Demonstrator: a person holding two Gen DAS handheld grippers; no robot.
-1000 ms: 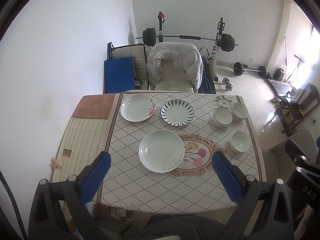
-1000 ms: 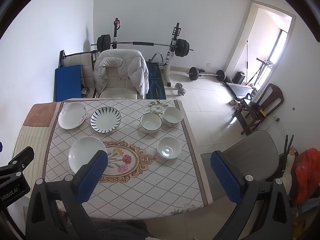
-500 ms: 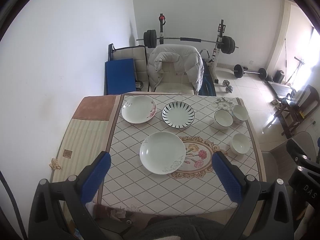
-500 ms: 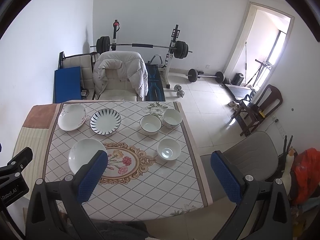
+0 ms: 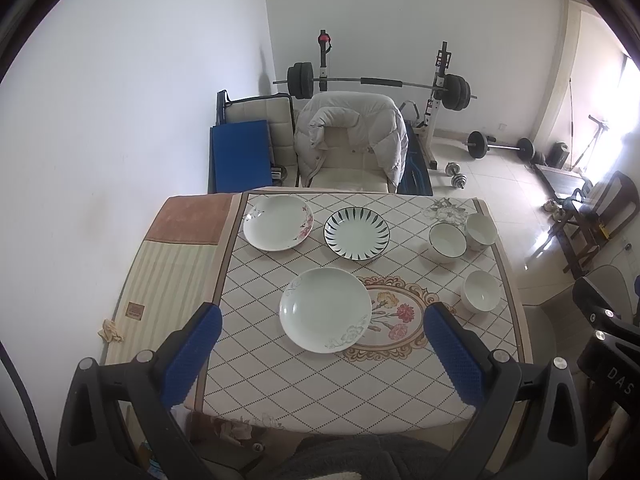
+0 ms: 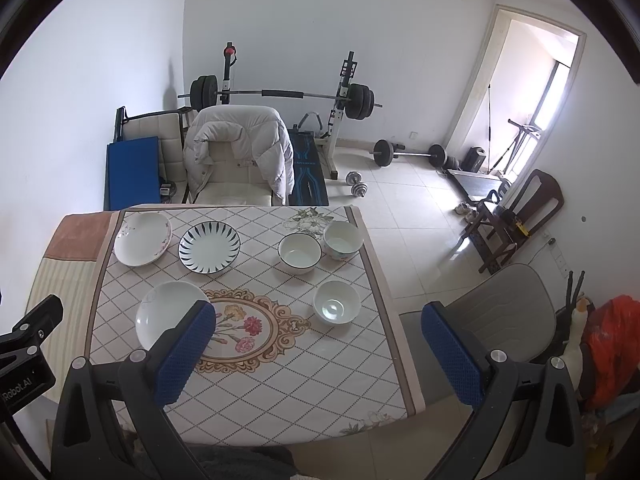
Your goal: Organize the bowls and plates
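Three plates and three bowls sit spread over the table (image 5: 320, 392), none stacked. The plain white plate (image 5: 324, 309) lies nearest you, left of the flower print; behind it are the pink-flowered plate (image 5: 278, 222) at the far left and the striped plate (image 5: 357, 233) just beside it. On the right side, the dark-rimmed bowl (image 6: 299, 253) and the pale bowl (image 6: 342, 239) stand close together, perhaps touching, near the far edge, and a white bowl (image 6: 336, 302) stands apart, nearer you.

All of this looks like glazed ceramic, so treat it as stiff, fairly heavy for its size, slick and breakable. You should take a plate by its raised rim, one finger over and one under, since the flat middle offers nothing to pinch. Take a bowl by its wall, one finger inside and one outside. Squeeze firmly, because glaze probably slides on the pads, and set pieces down gently when nesting them.

Your left gripper (image 5: 323, 350) hovers above the near edge with its jaws wide apart and empty, framing the plain white plate. Your right gripper (image 6: 318, 354) is likewise spread wide, holding nothing, high above the near right part of the table. A chair (image 5: 348, 152) draped with a white jacket stands beyond the far edge.
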